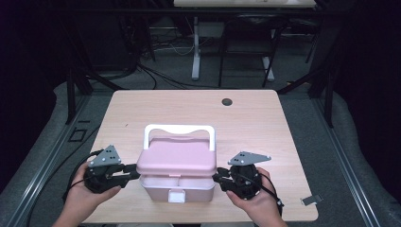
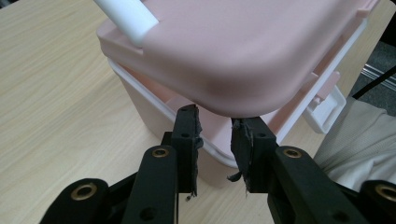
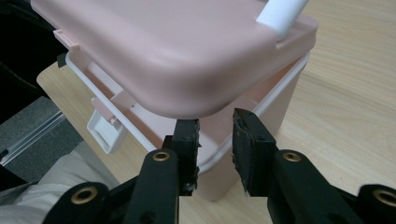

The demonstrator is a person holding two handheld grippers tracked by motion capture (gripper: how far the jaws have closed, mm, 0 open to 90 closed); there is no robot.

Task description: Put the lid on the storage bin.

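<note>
A pink storage box stands near the front of the wooden table. Its pink lid, which carries a white handle, is lifted off the paler base and tilted, so a gap shows between them. My left gripper is at the lid's left front corner and my right gripper at the right front corner. In the left gripper view the jaw tips close on the lid's rounded corner. The right gripper holds the opposite lid corner the same way. A white latch hangs on the base's front.
A dark round hole sits in the tabletop at the back. A small metal clip lies near the front right corner. White desk legs and cables stand on the floor behind the table.
</note>
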